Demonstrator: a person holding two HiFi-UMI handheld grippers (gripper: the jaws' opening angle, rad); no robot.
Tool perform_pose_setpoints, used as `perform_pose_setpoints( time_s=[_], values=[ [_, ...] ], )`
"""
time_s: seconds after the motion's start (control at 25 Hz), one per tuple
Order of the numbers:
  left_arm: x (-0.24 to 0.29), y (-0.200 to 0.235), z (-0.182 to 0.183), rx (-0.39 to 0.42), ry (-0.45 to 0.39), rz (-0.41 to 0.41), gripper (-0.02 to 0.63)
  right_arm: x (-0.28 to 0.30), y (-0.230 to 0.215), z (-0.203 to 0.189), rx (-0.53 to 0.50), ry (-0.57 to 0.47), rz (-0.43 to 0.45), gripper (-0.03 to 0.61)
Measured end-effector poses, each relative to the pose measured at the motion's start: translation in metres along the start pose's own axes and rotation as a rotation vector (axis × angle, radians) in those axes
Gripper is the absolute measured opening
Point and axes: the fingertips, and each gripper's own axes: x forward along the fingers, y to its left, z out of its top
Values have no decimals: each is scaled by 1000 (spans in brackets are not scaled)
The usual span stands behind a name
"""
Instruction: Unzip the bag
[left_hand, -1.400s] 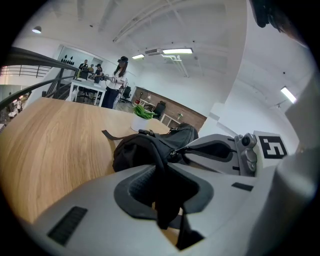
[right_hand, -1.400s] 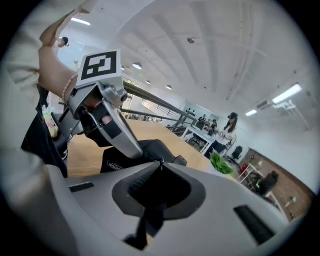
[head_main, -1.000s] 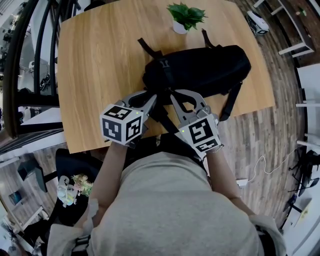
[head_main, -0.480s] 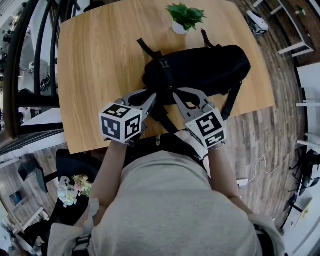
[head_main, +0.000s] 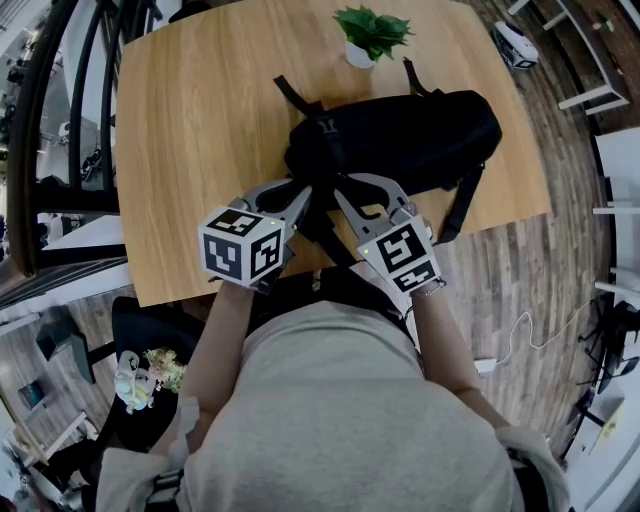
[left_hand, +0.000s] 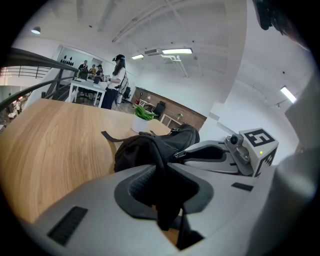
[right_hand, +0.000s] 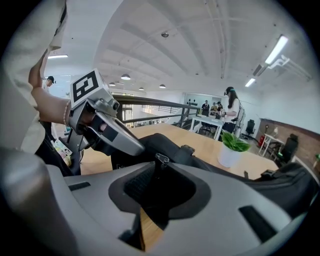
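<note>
A black bag (head_main: 400, 135) lies across the wooden table (head_main: 200, 120). My left gripper (head_main: 303, 197) is at the bag's near left end, shut on a black strap of the bag (left_hand: 161, 195) that runs down between its jaws. My right gripper (head_main: 342, 197) sits just beside it at the same end. Its jaws have just been opening, and the metal zipper pull (right_hand: 161, 160) stands between the tips of the right gripper (right_hand: 157, 171) with the pads apart from it. The left gripper view shows that pull (left_hand: 179, 154) at the right gripper's tip.
A small potted plant (head_main: 370, 35) stands behind the bag at the table's far edge. Loose bag straps (head_main: 460, 205) hang over the near right edge. The person stands against the table's front edge. People are at desks far off in the room.
The right gripper swung a little to the right and then came back left, with a slight roll. The left gripper and the bag have stayed put.
</note>
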Motion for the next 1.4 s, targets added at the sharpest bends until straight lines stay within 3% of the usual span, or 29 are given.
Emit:
perform_pose_setpoints(
  time_s=[0.12,0.48,0.64,0.72,0.92,1.4],
  values=[
    [0,0,0,-1,-1,2,72,1,5,-2,-54,10,-22,121],
    [-1,0,-1,-4,-1,4,72,6,9,-11,-482,95,-180,138],
    [-1,1,-2,-7,0,2,72,4,6,-15,-549,116,-199,139],
    [0,1,-2,-6,0,5,72,5,4,-14,-508,114,-187,146],
    [0,1,-2,-10,-5,6,72,3,1,-8,-269,61,-154,167],
    [0,-2,-1,10,2,4,72,11,-4,-15,-44,88,-152,171]
  ],
)
